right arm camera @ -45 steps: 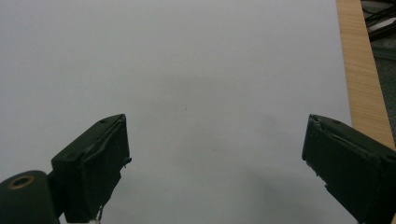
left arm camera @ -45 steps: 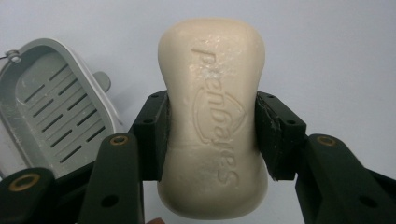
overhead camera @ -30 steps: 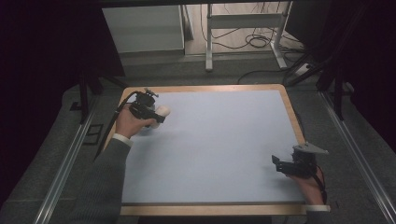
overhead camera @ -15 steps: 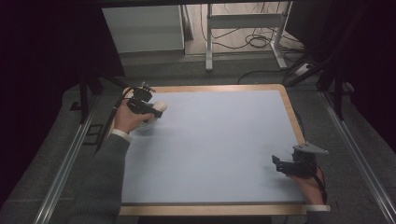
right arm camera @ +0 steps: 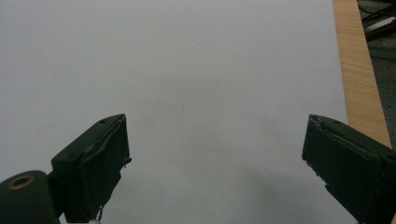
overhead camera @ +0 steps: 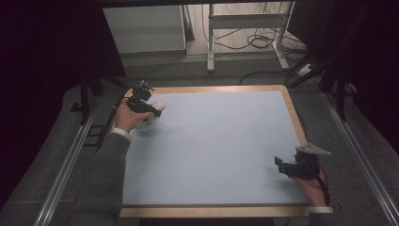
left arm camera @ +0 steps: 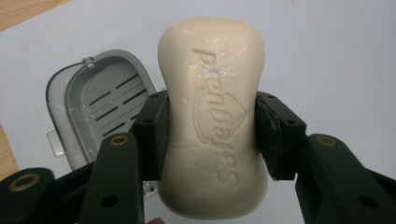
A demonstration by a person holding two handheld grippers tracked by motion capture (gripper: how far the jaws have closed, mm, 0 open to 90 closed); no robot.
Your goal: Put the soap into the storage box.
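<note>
lifted slightly, soap bar (left arm camera: pixel 212 123) sits clamped in left hand-held gripper (left arm camera: pixel 210 135).

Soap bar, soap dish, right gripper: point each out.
soap bar (left arm camera: pixel 212 121), left gripper view, embossed middle of its face.
soap dish (left arm camera: pixel 100 105), left gripper view, slotted floor.
right gripper (right arm camera: pixel 215 170), right gripper view, midway between open fingertips.
</note>
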